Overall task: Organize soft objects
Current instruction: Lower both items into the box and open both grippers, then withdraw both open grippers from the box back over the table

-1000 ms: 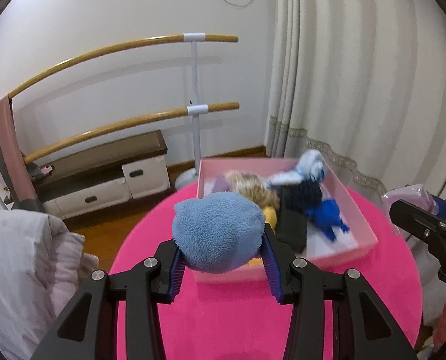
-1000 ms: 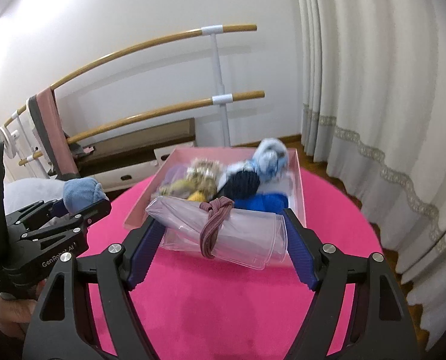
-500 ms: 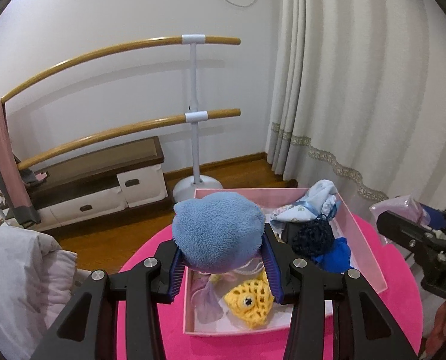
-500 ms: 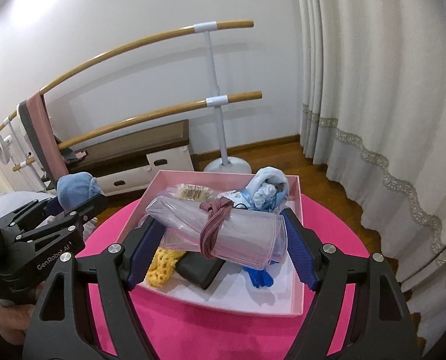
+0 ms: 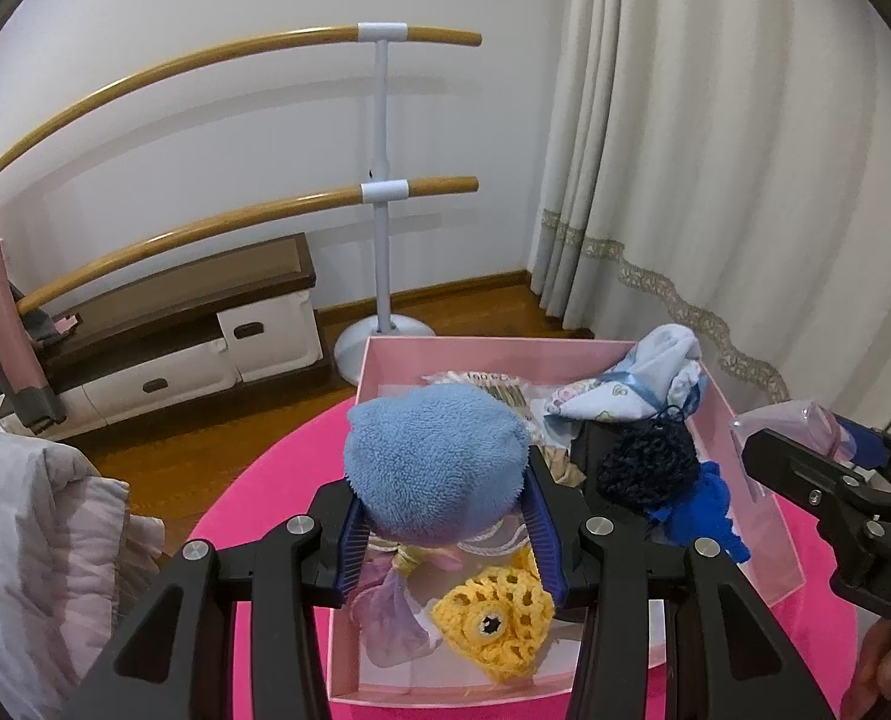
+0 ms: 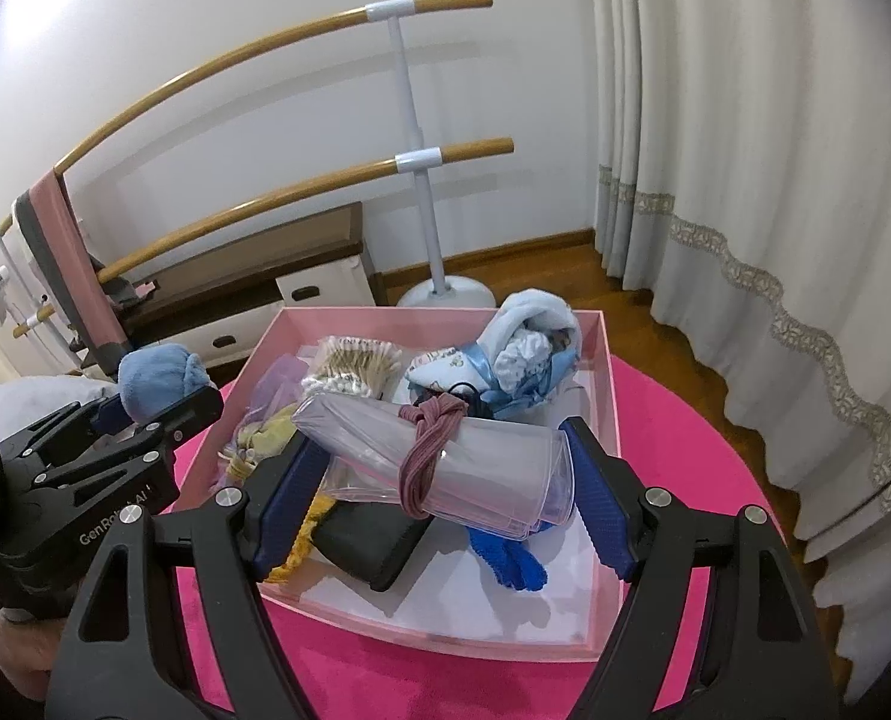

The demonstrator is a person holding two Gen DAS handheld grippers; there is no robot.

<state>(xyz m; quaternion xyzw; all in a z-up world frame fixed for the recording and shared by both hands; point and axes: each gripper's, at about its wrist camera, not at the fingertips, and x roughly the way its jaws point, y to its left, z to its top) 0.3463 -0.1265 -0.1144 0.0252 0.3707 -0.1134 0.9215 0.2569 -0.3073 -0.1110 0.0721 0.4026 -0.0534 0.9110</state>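
Both grippers hang over the pink box point(image 6: 602, 360) that sits on the round pink table point(image 6: 685, 420). The left gripper point(image 5: 445, 531) is pinched on a fluffy blue bundle point(image 5: 436, 468), its blue pads pressing into the pile from either side, over the near left part of the box. The right gripper point(image 6: 439, 486) stands wider, clamped across a clear rolled bag point(image 6: 445, 456) with a mauve hair tie point(image 6: 430, 450) wound round its middle; the roll lies crosswise between the pads, tilted a little, above the box's near half. Inside the box lie a yellow crochet piece point(image 5: 493, 624), a dark blue crochet ball point(image 5: 646, 468), a bright blue knit point(image 5: 703, 516), a pale blue baby cloth point(image 6: 529, 348) at the far right corner, a pack of cotton swabs point(image 6: 355, 363) at the far left, and a black pouch point(image 6: 373, 540) near the front. Behind the table stand a barre point(image 6: 409, 162) and curtains point(image 6: 745, 150).
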